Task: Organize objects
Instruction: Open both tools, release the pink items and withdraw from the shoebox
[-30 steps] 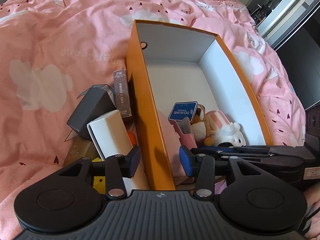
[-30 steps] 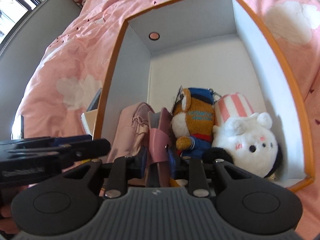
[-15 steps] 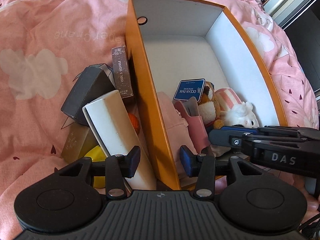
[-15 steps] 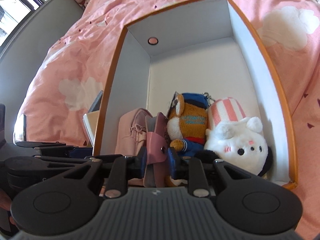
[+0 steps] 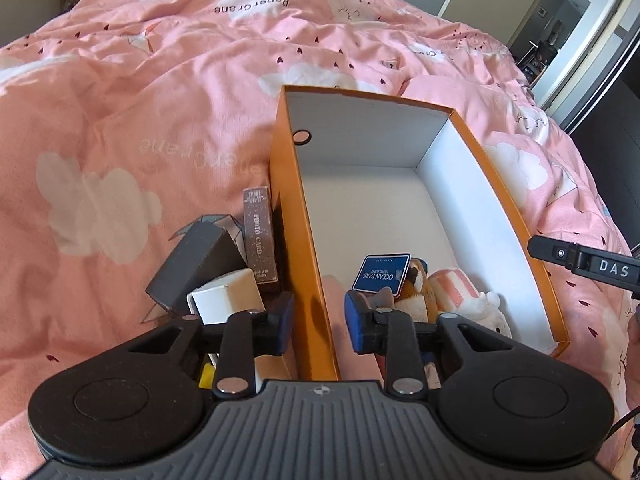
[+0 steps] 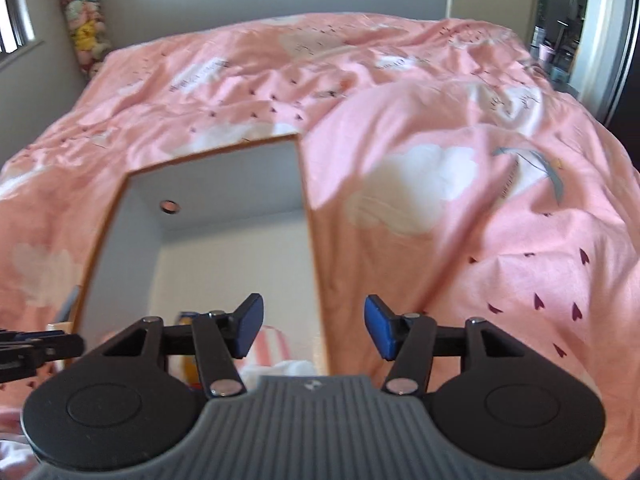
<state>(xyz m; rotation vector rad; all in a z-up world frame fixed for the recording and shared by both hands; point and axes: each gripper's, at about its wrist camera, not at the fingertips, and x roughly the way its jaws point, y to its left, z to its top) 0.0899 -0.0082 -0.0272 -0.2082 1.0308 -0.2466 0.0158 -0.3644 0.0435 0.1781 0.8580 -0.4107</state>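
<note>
An orange box (image 5: 288, 216) with a white inside lies on the pink duvet. Its near end holds a pink pouch (image 5: 333, 300), a brown bear plush (image 5: 416, 286) with a blue tag (image 5: 382, 274), and a white bunny plush (image 5: 490, 310). My left gripper (image 5: 318, 322) straddles the box's left wall; its jaws are closing and the pads do not visibly press the wall. My right gripper (image 6: 314, 328) hovers over the box's right wall (image 6: 316, 280), jaws opening, nothing between them. Its tip (image 5: 584, 266) shows at the right edge of the left wrist view.
Outside the box's left wall lie a dark grey box (image 5: 196, 268), a white box (image 5: 228, 296), a brown photo card box (image 5: 260, 240) and something yellow (image 5: 206, 374). The far half of the orange box's floor (image 5: 372, 208) is bare. A doorway (image 5: 560, 20) is at the far right.
My right gripper let go of the pink pouch, opened, and rose out of the box, tilting up. My left gripper's jaws narrowed around the box's left wall.
</note>
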